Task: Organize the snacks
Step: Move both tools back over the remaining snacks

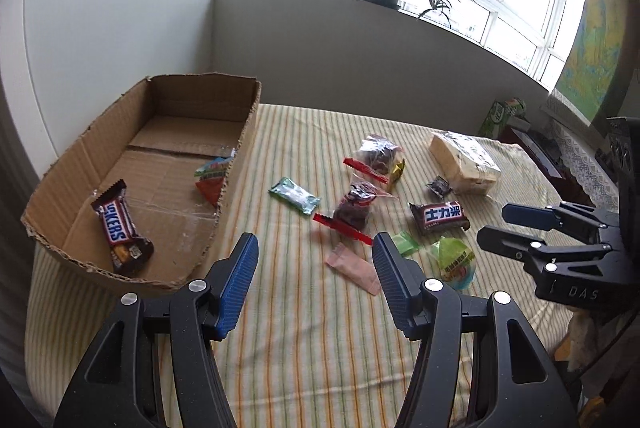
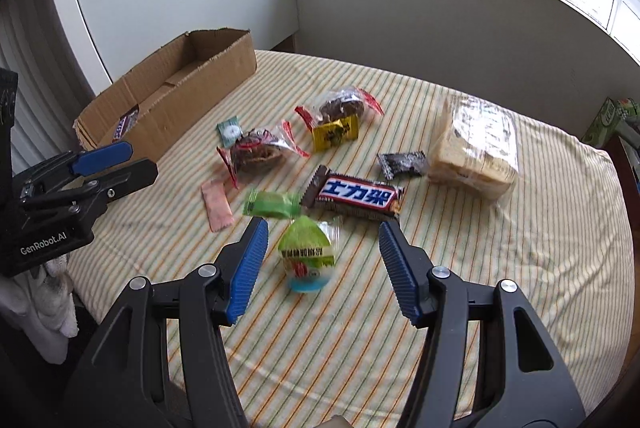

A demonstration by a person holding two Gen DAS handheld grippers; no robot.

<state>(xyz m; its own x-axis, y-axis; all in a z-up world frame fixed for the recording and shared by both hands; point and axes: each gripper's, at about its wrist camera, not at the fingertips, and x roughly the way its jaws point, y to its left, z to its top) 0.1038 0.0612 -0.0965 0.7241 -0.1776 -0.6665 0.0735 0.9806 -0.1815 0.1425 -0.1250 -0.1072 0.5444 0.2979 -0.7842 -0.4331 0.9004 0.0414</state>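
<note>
Jelly cup point(image 2: 307, 260) lies just ahead of the right gripper point(image 2: 320, 260), nearer it than the left gripper point(image 1: 316, 284); both grippers gape half-open, empty.

matt corrugated cardboard box point(image 1: 160, 131), striped woven cloth point(image 1: 320, 328), glossy plastic wrappers point(image 2: 352, 197)

Ahead of the left jaws the striped bed point(image 1: 304, 348) lies bare up to a pink packet point(image 1: 354, 268) and a red-edged bag point(image 1: 352, 211); the box point(image 1: 240, 163) wall stands to their left, its top open. Between the right jaws sits a green cup point(image 2: 307, 254), with a chocolate bar point(image 2: 354, 197) and a green candy point(image 2: 274, 203) just beyond. Right of them the bed is free up to the bread point(image 2: 476, 151).
</note>
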